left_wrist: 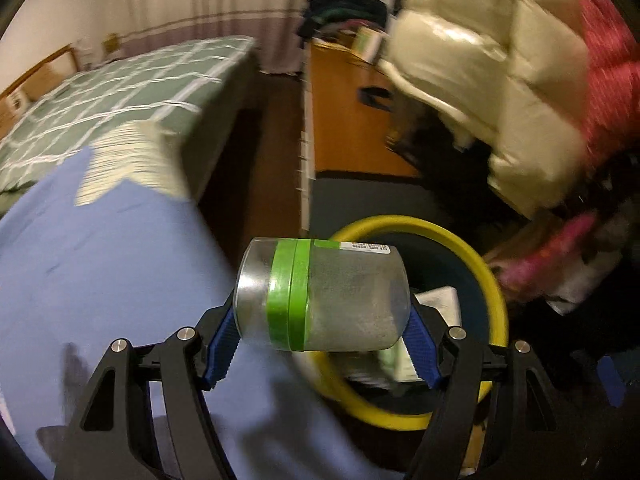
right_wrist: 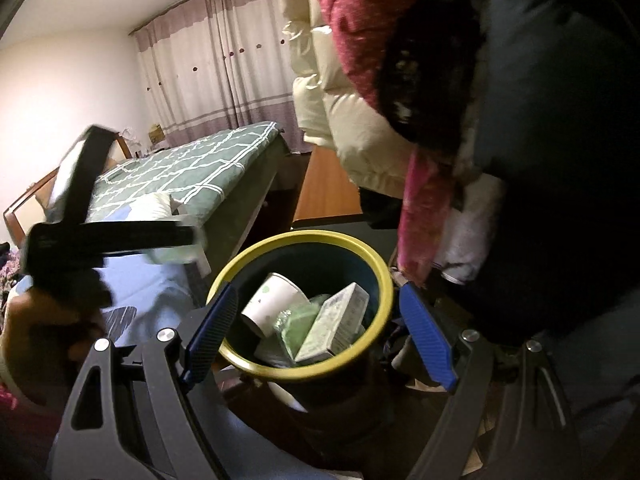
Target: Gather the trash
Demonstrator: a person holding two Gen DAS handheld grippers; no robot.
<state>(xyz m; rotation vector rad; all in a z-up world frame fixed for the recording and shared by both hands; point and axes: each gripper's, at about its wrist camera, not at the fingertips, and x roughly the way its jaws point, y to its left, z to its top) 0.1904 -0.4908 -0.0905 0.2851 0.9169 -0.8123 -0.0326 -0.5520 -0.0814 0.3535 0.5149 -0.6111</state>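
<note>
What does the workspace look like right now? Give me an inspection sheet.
Surface: blue sheet on the near bed, cream cloth lying on it.
Job's things: clear jar with green tape, lying sideways; yellow-rimmed bin holding a paper cup, a carton and green packaging.
Clutter: puffy coats hanging over the bin; clothes piled on the wooden desk.
Grippers: left tongs shut on the jar, at the bin's rim; right tongs open above the bin.
Cables: nothing seen.
Surroundings: green checked bed, curtains.

Clear plastic jar [left_wrist: 322, 296], green band, lying sideways above yellow-rimmed bin [right_wrist: 384, 276] holding paper cup [right_wrist: 272, 304], carton [right_wrist: 340, 320].
</note>
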